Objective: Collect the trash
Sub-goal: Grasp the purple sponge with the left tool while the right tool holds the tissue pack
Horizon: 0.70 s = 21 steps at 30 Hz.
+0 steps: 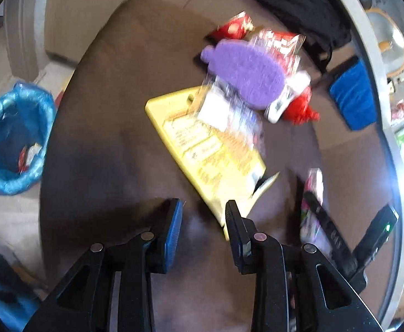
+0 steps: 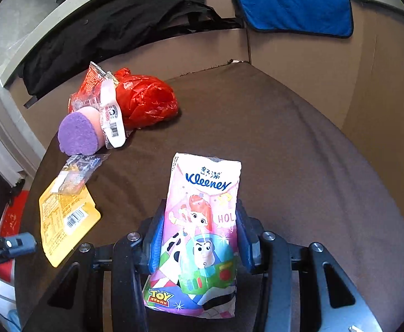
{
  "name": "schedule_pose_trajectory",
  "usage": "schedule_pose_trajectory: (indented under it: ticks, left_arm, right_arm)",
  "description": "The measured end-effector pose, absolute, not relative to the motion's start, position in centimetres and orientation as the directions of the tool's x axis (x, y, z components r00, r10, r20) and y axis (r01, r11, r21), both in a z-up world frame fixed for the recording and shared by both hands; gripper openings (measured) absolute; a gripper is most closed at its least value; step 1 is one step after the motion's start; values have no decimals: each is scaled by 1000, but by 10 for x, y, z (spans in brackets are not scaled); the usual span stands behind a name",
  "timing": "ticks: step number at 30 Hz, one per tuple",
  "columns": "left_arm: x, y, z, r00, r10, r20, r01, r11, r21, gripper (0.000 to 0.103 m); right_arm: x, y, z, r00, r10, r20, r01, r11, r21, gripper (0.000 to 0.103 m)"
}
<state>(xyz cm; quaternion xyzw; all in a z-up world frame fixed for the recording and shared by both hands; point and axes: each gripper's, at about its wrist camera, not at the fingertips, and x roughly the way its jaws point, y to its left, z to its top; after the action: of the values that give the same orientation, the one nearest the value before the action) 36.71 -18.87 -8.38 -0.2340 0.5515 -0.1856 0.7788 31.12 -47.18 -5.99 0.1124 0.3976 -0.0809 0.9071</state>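
Observation:
A pink Kleenex tissue pack (image 2: 202, 221) stands upright between the blue pads of my right gripper (image 2: 200, 210), which is shut on it just above the brown cushion (image 2: 298, 166). The same pack (image 1: 313, 193) shows at the right of the left wrist view. My left gripper (image 1: 203, 207) is open over the cushion. A corner of a flat yellow packet (image 1: 210, 149) reaches its right finger (image 1: 233, 221), and nothing is pinched. Beyond lie a clear wrapper (image 1: 224, 108), a purple sponge (image 1: 246, 72), red snack wrappers (image 1: 237, 27) and a crumpled red plastic bag (image 2: 146, 102).
A bin with a blue liner (image 1: 11, 138) stands on the floor left of the cushion, with some wrappers inside. Cardboard walls (image 2: 326, 77) close the cushion's far and right sides. A black garment (image 2: 113, 33) and a blue cloth (image 2: 293, 2) hang over them.

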Motion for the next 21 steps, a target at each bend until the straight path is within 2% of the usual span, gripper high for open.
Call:
schedule_pose_trajectory:
  ticks: [6, 7, 8, 9, 12, 21]
  left_arm:
    - [389, -207, -90, 420, -541, -729, 0, 803, -596, 34]
    - [392, -208, -90, 436, -529, -728, -9, 807, -591, 27]
    - [396, -212, -91, 443, -510, -737, -14, 818, -574, 9]
    - [400, -216, -92, 435, -502, -748, -4, 829, -559, 4]
    - [406, -220, -85, 452, -509, -732, 36, 831, -555, 2]
    - [407, -206, -30, 560, -451, -695, 186, 886, -425, 0]
  right_arm:
    - [313, -467, -62, 676, -49, -735, 221, 965, 139, 41]
    - [313, -466, -62, 676, -49, -735, 222, 965, 140, 41]
    - [313, -466, -62, 677, -48, -735, 222, 965, 141, 41]
    - [312, -466, -62, 678, -46, -733, 221, 965, 143, 41]
    - [313, -461, -62, 679, -34, -733, 201, 969, 141, 41]
    - [318, -445, -59, 686, -16, -727, 158, 979, 127, 41]
